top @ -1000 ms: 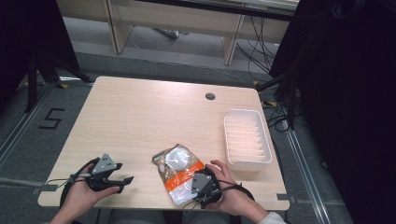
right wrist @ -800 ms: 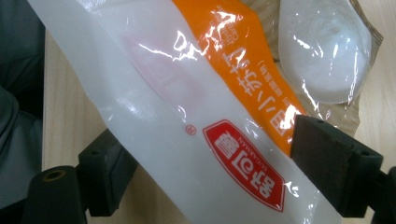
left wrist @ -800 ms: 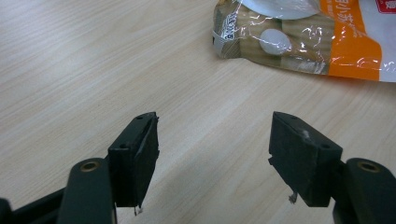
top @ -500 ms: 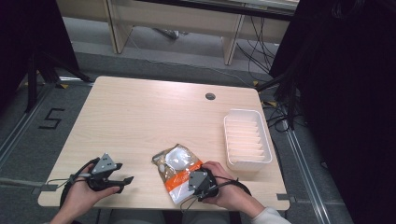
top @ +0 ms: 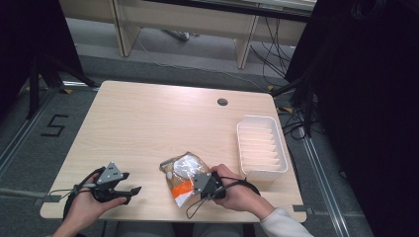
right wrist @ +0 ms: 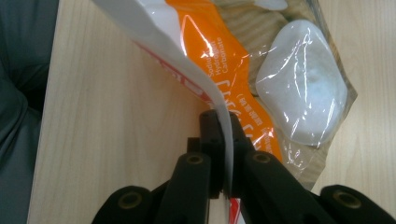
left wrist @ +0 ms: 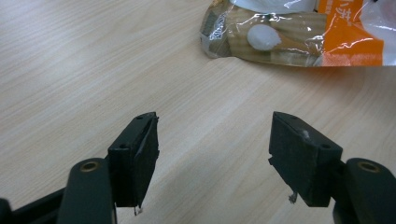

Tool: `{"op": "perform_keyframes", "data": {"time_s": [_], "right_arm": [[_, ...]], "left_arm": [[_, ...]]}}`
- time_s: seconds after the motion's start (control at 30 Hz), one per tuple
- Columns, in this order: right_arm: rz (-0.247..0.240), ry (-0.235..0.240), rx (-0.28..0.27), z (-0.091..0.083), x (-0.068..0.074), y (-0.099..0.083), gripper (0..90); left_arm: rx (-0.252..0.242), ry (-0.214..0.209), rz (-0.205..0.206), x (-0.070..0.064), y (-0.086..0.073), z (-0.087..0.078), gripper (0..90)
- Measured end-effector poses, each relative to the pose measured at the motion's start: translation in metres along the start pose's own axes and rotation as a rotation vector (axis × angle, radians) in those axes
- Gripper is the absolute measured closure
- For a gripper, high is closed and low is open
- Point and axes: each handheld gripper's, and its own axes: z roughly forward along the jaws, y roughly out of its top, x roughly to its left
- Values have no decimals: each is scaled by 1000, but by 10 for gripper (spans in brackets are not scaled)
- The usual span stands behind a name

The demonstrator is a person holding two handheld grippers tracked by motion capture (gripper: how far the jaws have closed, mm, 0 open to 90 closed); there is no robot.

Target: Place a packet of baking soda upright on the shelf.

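A clear and orange plastic bag with white lumps inside lies near the table's front edge. My right gripper is shut on the bag's white edge, which is pinched between its jaws. The bag spreads out ahead of those jaws. My left gripper rests at the front left of the table, held in a hand. In the left gripper view, that gripper stands open over bare wood, and the bag lies farther off, untouched.
A white ribbed tray stands at the right side of the table. A small round hole marks the far part of the tabletop. The table's front edge runs just below both hands.
My right gripper has shifted left along the bag's near edge, and the hand has moved in with it. The left gripper has stayed put.
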Motion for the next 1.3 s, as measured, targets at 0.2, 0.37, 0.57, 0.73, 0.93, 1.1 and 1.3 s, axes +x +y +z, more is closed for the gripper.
{"op": "perform_keyframes", "data": {"time_s": [0.2,0.37,0.57,0.73,0.93,1.1,1.3], "right_arm": [[-44,-23,-19,-8,-10,10,900],[-71,-46,-90,-23,-30,18,900],[-35,-48,-90,-44,-56,32,900],[65,6,-36,-59,-76,44,900],[228,83,58,-71,-94,51,900],[313,125,104,-79,-110,53,900],[339,186,106,-90,-122,46,900]], "left_arm": [[-2,1,-4,0,0,0,326],[-3,6,0,1,0,-1,327],[-8,-1,-11,1,-1,0,326],[-13,-3,-3,1,-1,0,326],[-4,-3,-7,1,-1,-1,327],[-5,-1,-8,1,-1,-1,327],[-7,-5,-18,1,-1,0,327]]}}
